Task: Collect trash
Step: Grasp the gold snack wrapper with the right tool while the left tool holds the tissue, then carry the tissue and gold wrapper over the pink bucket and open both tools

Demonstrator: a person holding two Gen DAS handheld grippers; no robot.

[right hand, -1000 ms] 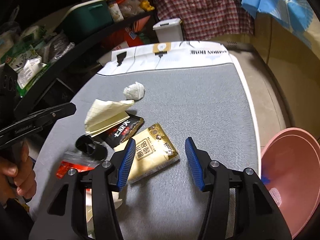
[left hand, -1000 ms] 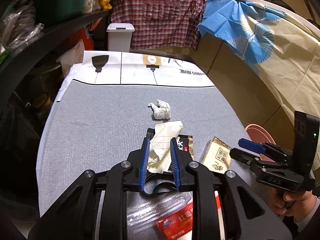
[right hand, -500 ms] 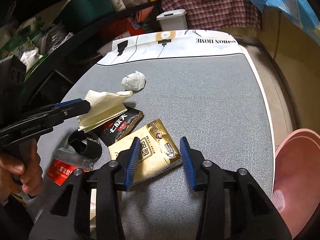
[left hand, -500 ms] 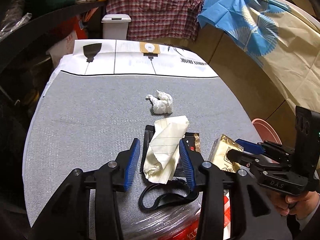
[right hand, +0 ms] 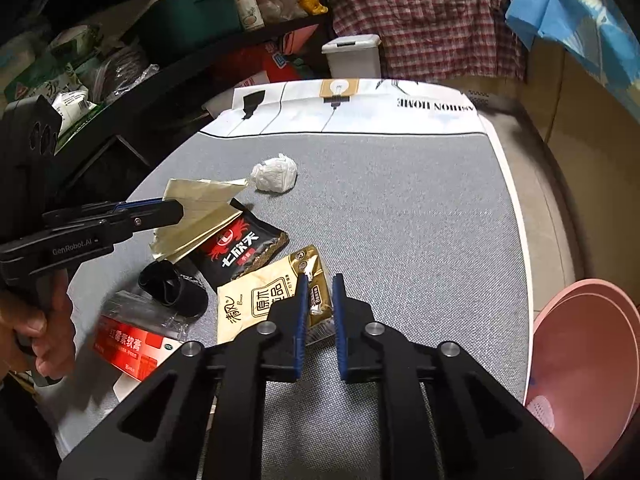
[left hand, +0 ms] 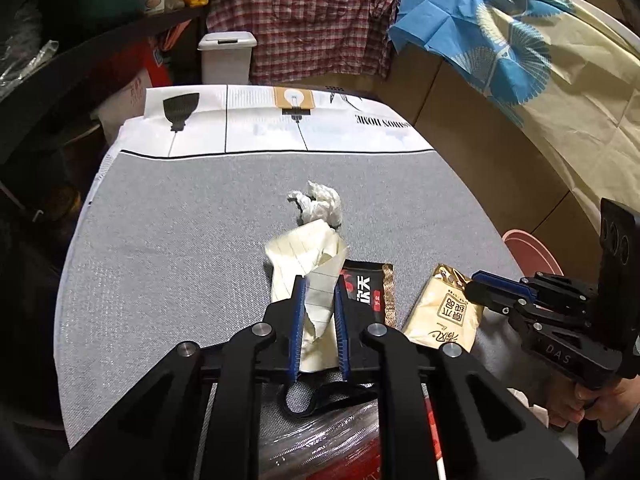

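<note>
Grey table mat [left hand: 168, 248] carried the trash; its far white band read "FASHION HOME", upside down, clearest in the right view.

Pink basin [right hand: 592, 364] sat off the mat's right edge: large in the right view, only a sliver [left hand: 528, 248] in the left.

Red packet [right hand: 132, 344] under clear film lay at the near-left corner. White Chinese print showed in the right view only; the left view gave just a red patch [left hand: 344, 460].

Gold-and-cream pouch [right hand: 260, 300] lay near the near edge with Chinese characters and a small Latin word, probably "Breeze" but too small to confirm. Right gripper [right hand: 318, 312] jaws were closing, and its pads looked clamped on the pouch's gold corner.

Black snack wrapper [right hand: 240, 252] with a red crab logo and white characters touched the pouch.

Left gripper [left hand: 320, 320] jaws were closing, clamped on the lined yellow paper [left hand: 308, 252], which lay over the wrapper. Its side read "GenRobot.AI" in the right view; the right one read "DAS" in the left view.

Crumpled tissue [left hand: 320, 204] lay mid-mat.
</note>
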